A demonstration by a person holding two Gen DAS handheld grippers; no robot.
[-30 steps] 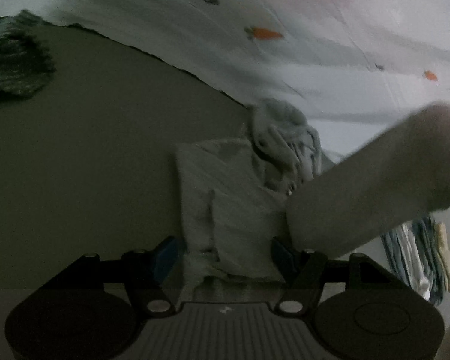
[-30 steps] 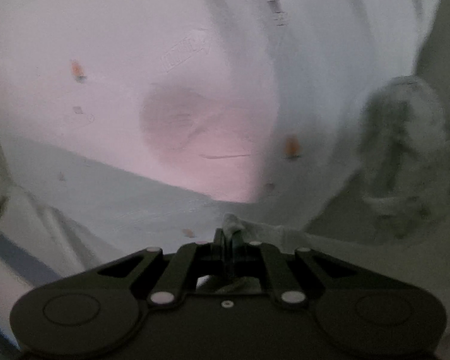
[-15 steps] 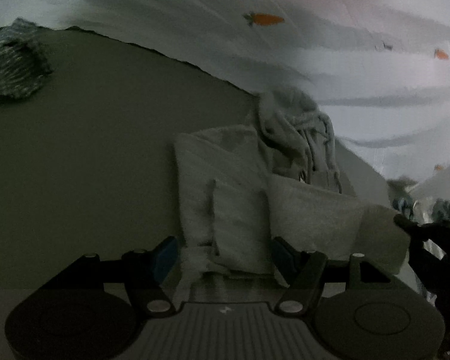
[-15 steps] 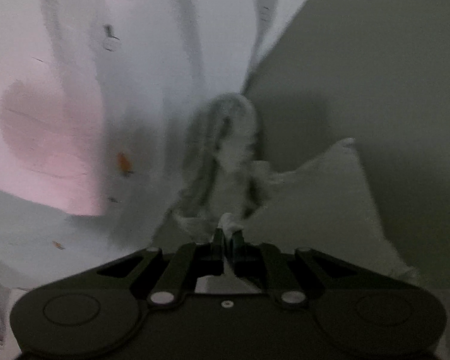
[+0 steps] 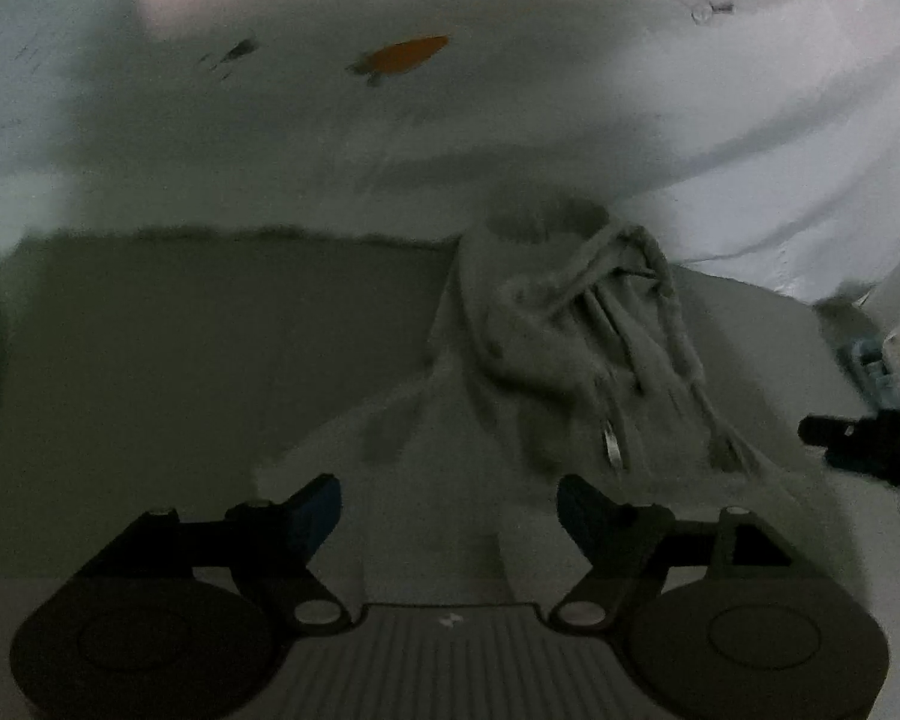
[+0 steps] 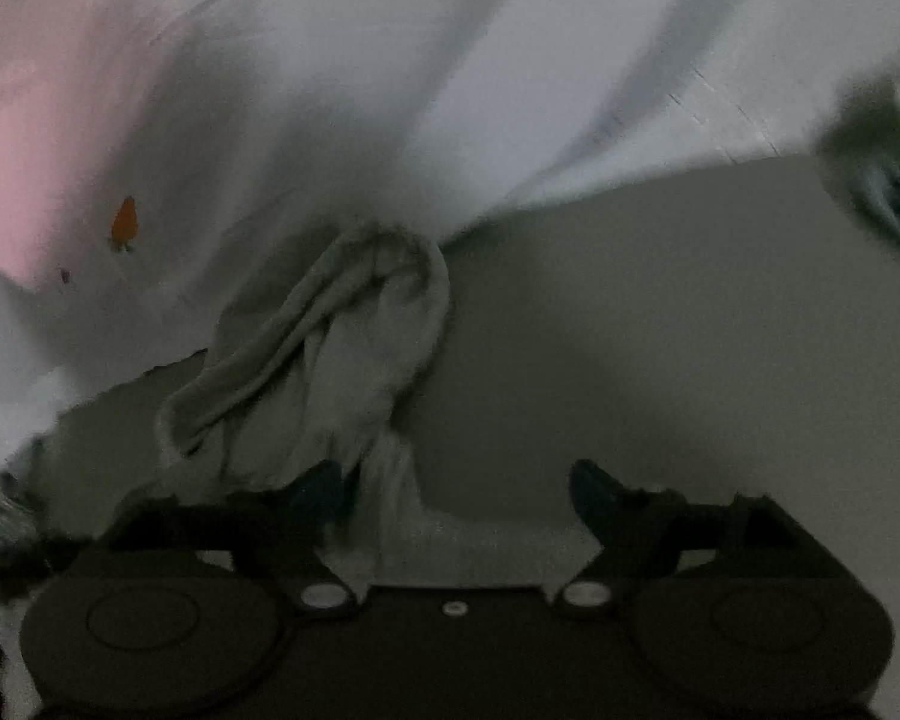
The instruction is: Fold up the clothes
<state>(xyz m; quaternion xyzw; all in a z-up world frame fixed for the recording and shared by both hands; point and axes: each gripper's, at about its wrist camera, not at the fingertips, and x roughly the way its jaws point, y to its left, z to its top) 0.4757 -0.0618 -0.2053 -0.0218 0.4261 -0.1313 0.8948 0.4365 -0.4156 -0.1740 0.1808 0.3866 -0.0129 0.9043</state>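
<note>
A grey garment (image 5: 570, 360) with drawstrings lies bunched at its far end and flat toward me on the dull green surface (image 5: 180, 360). My left gripper (image 5: 450, 507) hovers over its flat near part, jaws opening, pads touching nothing. In the right wrist view the same garment (image 6: 330, 348) is a rumpled heap. One corner of it trails down beside the left finger of my right gripper (image 6: 459, 483), whose jaws are opening wide and do not pinch the cloth. The right gripper's tip (image 5: 858, 444) shows at the left wrist view's right edge.
A white sheet with small orange carrot prints (image 5: 402, 54) (image 6: 510, 90) rises behind the garment. A dark patterned cloth (image 6: 882, 180) lies far right. Other folded clothes (image 5: 894, 354) sit at the right edge. Bare green surface (image 6: 660, 330) spreads right of the garment.
My right gripper was shut on a corner of the grey garment, swung it down over the garment and has let go, jaws now wide. My left gripper slid toward the sheet and widened slightly.
</note>
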